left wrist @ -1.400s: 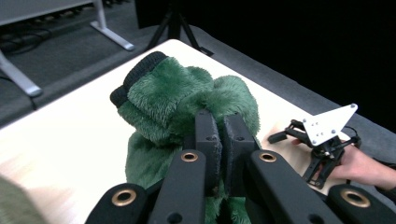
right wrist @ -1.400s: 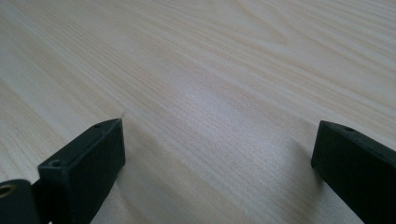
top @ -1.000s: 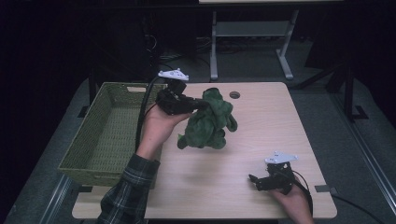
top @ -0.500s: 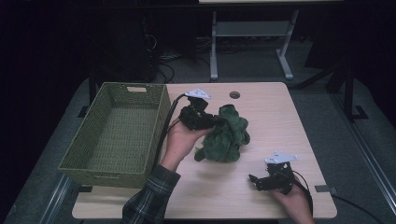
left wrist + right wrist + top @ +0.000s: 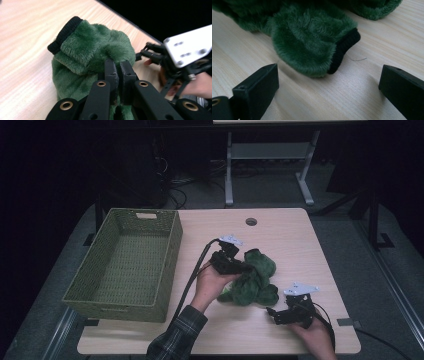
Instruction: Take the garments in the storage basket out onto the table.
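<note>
Near edge, right: right gripper (image 5: 279, 313) rests low on the table (image 5: 290, 240), jaws spread wide with nothing between them. In the right gripper view a fuzzy sleeve end with a black cuff (image 5: 343, 51) lies on the wood just ahead of the open jaws, not yet inside them.

Centre: green fleece garment (image 5: 255, 279), bunched in a loose heap on the table, right of the basket and just left of the right gripper. Parts of it rest on the wood; the top fold is gathered up.

Left gripper (image 5: 243, 268) sits on the heap's left side, jaws pinched nearly together on a fold of the fleece; in the left gripper view the pads (image 5: 111, 72) meet with green pile squeezed between them. A second black cuff (image 5: 65, 33) shows on the far side of the bundle in that view.

Left, mid to far: woven green basket (image 5: 95, 285), nothing in it, well apart from the garment.

Far: cable hole (image 5: 251, 221) in the tabletop, then a stand's legs on the floor beyond.

Judgement: the step in hand looks like setting the garment down for a two-gripper hold, left already gripping, right waiting. Next move likely calls for the right gripper to slide forward low along the wood, straddle the cuffed sleeve end, and close on it without merely pushing the soft pile away. Whether folding or binning follows, cannot tell.
</note>
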